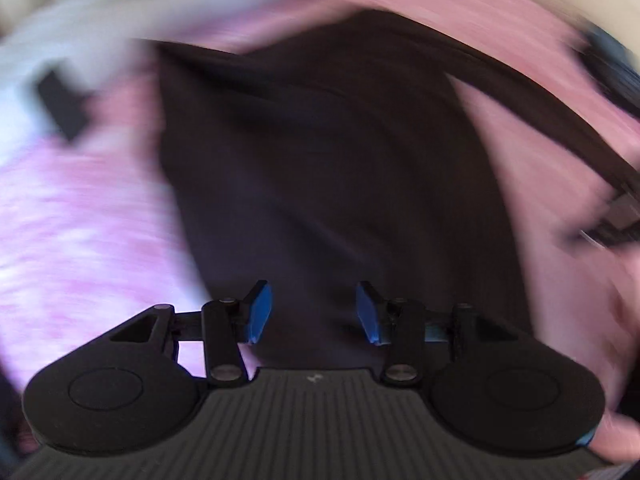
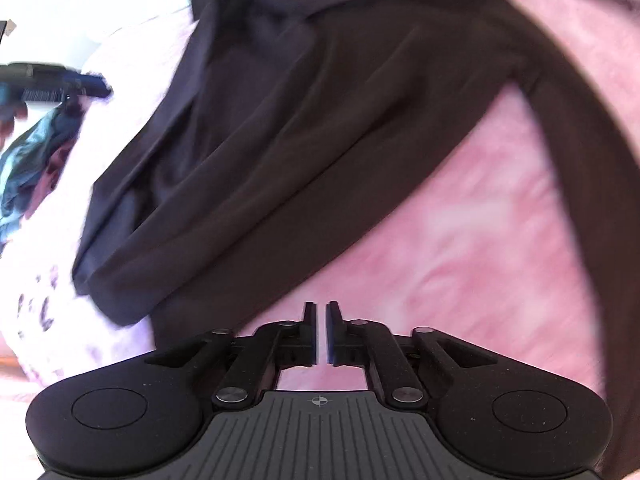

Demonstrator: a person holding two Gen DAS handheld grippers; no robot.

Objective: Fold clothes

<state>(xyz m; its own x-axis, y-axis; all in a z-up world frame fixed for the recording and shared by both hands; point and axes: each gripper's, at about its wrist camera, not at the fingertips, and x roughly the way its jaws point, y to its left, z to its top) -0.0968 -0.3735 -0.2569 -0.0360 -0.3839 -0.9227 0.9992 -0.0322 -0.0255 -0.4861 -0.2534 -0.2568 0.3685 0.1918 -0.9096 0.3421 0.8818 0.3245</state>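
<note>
The left gripper (image 1: 314, 312), a black two-finger tool with blue pads, hangs above a dark brown, soft knit garment (image 1: 320, 168) that lies spread on a pink and white mottled bedcover (image 1: 80, 232). Its jaws stand apart with a clear gap between the pads, and only the dark cloth shows below that gap; nothing is pinched between them, and the blur hides whether the tips touch the fabric. A long dark sleeve (image 1: 540, 120) runs from the garment's upper part down toward the right edge of this view.

The right gripper (image 2: 321, 332), of the same black build, has its jaws drawn together to a thin slit with nothing between them. It sits over bare pink bedcover (image 2: 460, 240), just beside the lower hem of the dark garment (image 2: 280, 140), and is not touching it as far as can be seen. In the right wrist view the garment lies slantwise across the bed, partly folded over itself, with one long sleeve (image 2: 560, 100) curving away to the right. At the far left of that view the left gripper (image 2: 90, 86) shows as a blurred dark and blue shape, above a crumpled teal and maroon cloth (image 2: 36, 160) lying on the bedcover.
</note>
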